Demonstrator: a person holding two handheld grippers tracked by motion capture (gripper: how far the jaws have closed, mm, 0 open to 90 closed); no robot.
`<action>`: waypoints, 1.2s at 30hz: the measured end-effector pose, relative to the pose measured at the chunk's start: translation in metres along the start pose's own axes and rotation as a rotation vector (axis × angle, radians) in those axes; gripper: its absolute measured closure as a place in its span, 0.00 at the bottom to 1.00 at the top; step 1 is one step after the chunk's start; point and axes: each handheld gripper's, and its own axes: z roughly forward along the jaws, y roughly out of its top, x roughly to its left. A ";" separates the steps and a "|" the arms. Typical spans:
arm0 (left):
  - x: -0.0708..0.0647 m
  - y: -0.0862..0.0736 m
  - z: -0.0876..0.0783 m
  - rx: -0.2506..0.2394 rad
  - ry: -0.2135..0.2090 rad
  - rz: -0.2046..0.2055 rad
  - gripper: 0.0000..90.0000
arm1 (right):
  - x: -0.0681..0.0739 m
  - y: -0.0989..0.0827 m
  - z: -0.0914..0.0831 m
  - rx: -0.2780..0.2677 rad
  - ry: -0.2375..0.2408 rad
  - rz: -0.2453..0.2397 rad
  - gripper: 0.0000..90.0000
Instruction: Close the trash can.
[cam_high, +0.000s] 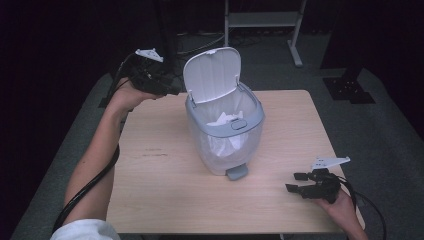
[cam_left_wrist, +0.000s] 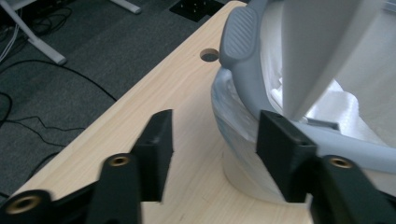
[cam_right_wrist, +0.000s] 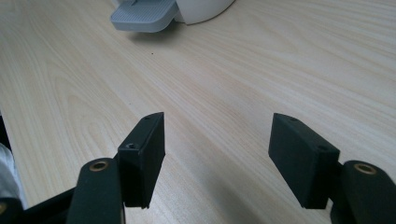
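Beside the bin's (cam_high: 224, 131) raised lid (cam_high: 212, 74), the left gripper (cam_high: 172, 86) gapes empty; bare table (cam_high: 165, 165) lies below.

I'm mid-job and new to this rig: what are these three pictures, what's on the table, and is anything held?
A person holds a two-jaw gripper in each hand; there is no robot arm. The high view looks down from above the person's side of the table. On it stands a small pedal bin with its lid up, a white liner inside and a grey pedal at the front. The left gripper is raised beside the lid. Its own view looks along its black jaws, standing apart next to the bin's rim, gripping nothing. The right gripper rests low over bare table, jaws open and empty, with the pedal ahead.
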 end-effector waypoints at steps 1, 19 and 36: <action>0.001 0.001 0.001 -0.005 -0.005 -0.001 0.59 | 0.000 0.000 0.000 0.001 0.000 0.000 0.39; -0.005 0.030 0.014 -0.037 -0.077 0.034 0.82 | -0.001 -0.001 -0.004 -0.011 -0.002 0.004 0.39; -0.033 0.046 0.008 -0.035 -0.149 0.164 0.83 | 0.000 0.000 -0.004 -0.011 -0.001 0.000 0.39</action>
